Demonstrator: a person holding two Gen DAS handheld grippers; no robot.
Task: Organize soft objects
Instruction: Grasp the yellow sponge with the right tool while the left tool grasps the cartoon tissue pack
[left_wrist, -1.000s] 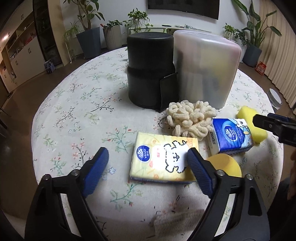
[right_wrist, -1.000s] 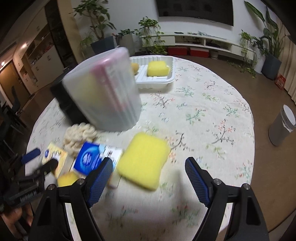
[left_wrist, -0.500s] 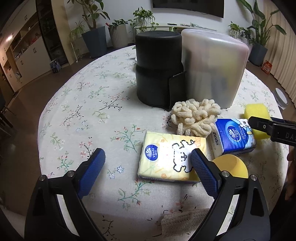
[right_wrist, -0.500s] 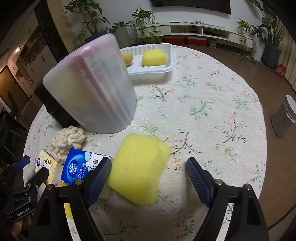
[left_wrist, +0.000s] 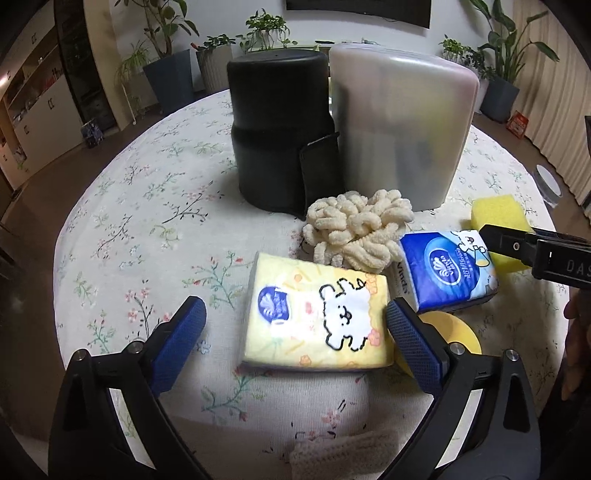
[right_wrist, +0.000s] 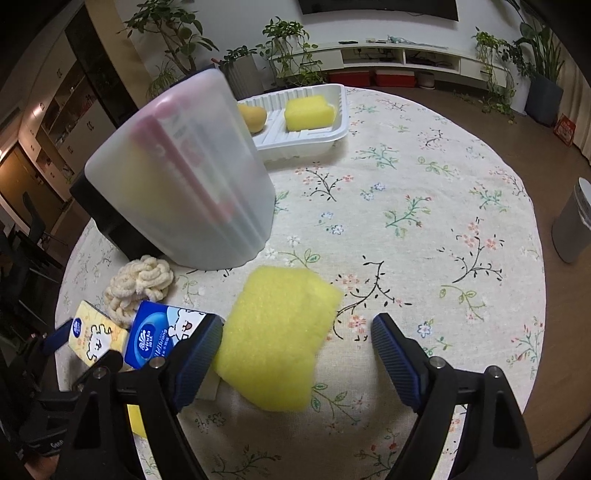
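Note:
My left gripper (left_wrist: 291, 314) hovers low over a yellow tissue pack (left_wrist: 317, 314) lying flat on the floral tablecloth. Its jaws are opening, the pack lies between them, and the pads do not touch it. A blue tissue pack (left_wrist: 447, 269), a cream chenille bundle (left_wrist: 354, 230) and a round yellow sponge (left_wrist: 458, 332) lie just right of it. My right gripper (right_wrist: 297, 325) stands open over a rectangular yellow sponge (right_wrist: 280, 332) on the table. That sponge lies nearer the left finger (right_wrist: 199, 347).
A black bin (left_wrist: 280, 129) and a translucent bin (left_wrist: 399, 125) stand upside down behind the pile. A white tray (right_wrist: 332, 136) at the far side holds a yellow sponge (right_wrist: 308, 112) and an orange-yellow piece (right_wrist: 253, 116). A beige knit piece (left_wrist: 343, 450) lies at the near edge.
My left gripper's jaws have spread wider on either side of the yellow tissue pack. My right gripper stays over the yellow sponge, its jaws much as before.

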